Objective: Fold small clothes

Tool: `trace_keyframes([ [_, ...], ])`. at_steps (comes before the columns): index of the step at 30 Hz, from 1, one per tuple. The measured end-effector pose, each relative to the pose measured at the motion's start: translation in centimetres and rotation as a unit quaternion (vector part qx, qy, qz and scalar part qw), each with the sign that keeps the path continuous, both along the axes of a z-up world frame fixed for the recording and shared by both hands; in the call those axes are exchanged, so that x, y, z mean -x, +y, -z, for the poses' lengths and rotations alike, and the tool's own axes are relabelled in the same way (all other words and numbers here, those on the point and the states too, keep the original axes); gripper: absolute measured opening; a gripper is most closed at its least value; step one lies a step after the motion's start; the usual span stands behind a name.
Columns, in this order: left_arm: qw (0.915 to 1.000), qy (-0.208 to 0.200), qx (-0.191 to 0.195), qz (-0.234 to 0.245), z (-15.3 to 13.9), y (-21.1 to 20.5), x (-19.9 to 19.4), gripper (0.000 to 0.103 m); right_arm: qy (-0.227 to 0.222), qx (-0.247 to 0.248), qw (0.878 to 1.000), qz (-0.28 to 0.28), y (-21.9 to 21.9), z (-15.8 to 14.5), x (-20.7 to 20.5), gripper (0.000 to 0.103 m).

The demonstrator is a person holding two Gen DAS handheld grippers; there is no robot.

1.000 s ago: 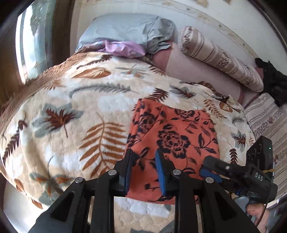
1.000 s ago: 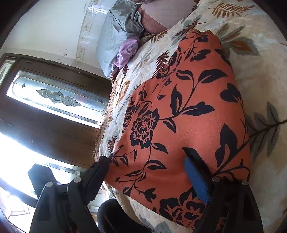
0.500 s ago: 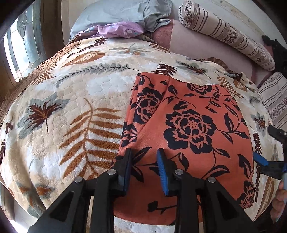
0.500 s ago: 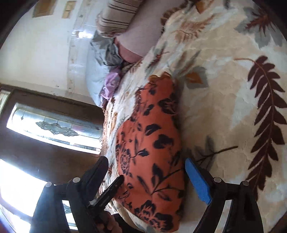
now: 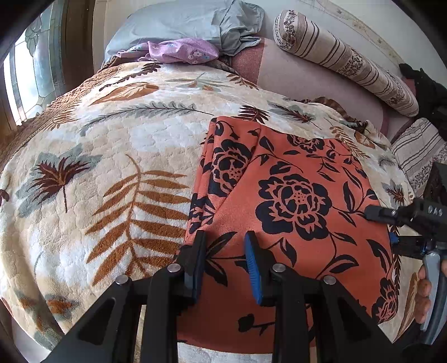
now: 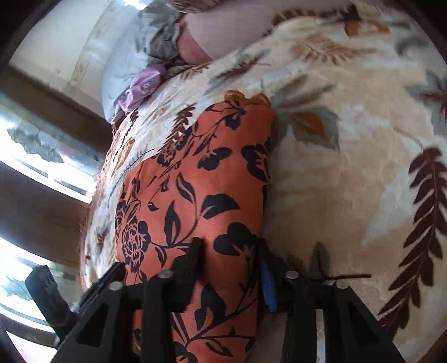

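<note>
An orange cloth with black flowers (image 5: 293, 195) lies flat on the leaf-patterned blanket (image 5: 97, 167), its left strip folded over. My left gripper (image 5: 225, 251) sits low over the cloth's near left part. Its jaws stand a narrow way apart, with flat cloth showing between them. My right gripper (image 5: 382, 227), held by a hand (image 5: 421, 290), is at the cloth's right edge. In the right wrist view the cloth (image 6: 195, 181) runs away from me. That edge lies between the right gripper's (image 6: 230, 257) closing jaws, and the picture is blurred.
A grey pillow (image 5: 178, 25), a purple garment (image 5: 181, 50) and a striped bolster (image 5: 343, 61) lie at the head of the bed. A patterned window (image 5: 30, 69) is at the left. A dark object (image 5: 427, 92) sits at the far right.
My left gripper has come down close over the cloth, then kept still. My right gripper has moved onto the cloth's right edge and its jaws have narrowed around it.
</note>
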State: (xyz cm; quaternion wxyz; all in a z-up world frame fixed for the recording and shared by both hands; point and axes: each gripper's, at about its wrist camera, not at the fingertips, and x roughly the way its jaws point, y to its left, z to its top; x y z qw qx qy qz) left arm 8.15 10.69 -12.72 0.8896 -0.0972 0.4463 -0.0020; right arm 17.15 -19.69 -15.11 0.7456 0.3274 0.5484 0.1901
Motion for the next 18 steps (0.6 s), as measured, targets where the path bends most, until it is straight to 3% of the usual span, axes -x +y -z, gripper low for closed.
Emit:
trace_keyframes([
  [2,1.0000,-0.002,0.000,0.003,0.0,0.0,0.0,0.030,-0.020,-0.051,0.998,0.030,-1.4,-0.6,-0.1,0.072],
  [3,1.0000,-0.002,0.000,0.002,0.0,0.0,0.0,0.030,-0.026,-0.067,0.997,0.041,-1.8,-0.8,-0.5,0.078],
  [5,1.0000,-0.002,-0.002,0.001,0.0,-0.1,-0.1,0.030,-0.004,-0.097,0.994,0.047,-2.0,0.0,-2.1,0.082],
  [7,1.0000,-0.004,-0.004,0.001,0.0,-0.1,0.0,0.030,0.024,-0.083,0.996,0.034,-1.4,1.6,-4.0,0.081],
  [8,1.0000,-0.004,-0.004,0.002,0.1,-0.1,0.0,0.030,0.032,-0.076,0.996,0.030,-1.0,2.3,-4.6,0.063],
  [9,1.0000,-0.005,-0.003,0.002,0.1,-0.1,-0.1,0.030,0.033,-0.061,0.997,0.029,-0.5,2.2,-4.9,0.038],
  [12,1.0000,-0.006,0.002,0.001,0.1,0.1,0.0,0.030,-0.053,0.029,0.998,0.009,1.1,-0.8,-3.2,0.036],
  [13,1.0000,-0.005,0.001,0.001,0.1,0.0,-0.1,0.030,-0.039,0.043,0.998,0.009,1.1,0.1,-3.3,0.036],
  [16,0.9998,-0.008,-0.019,0.003,0.1,-0.4,-0.1,0.030,0.010,-0.031,0.998,0.051,-0.7,1.9,-2.9,0.051],
  [18,0.9998,-0.009,-0.020,0.005,0.1,-0.3,0.0,0.030,-0.007,-0.027,0.998,0.051,-1.1,0.4,-1.5,0.076],
])
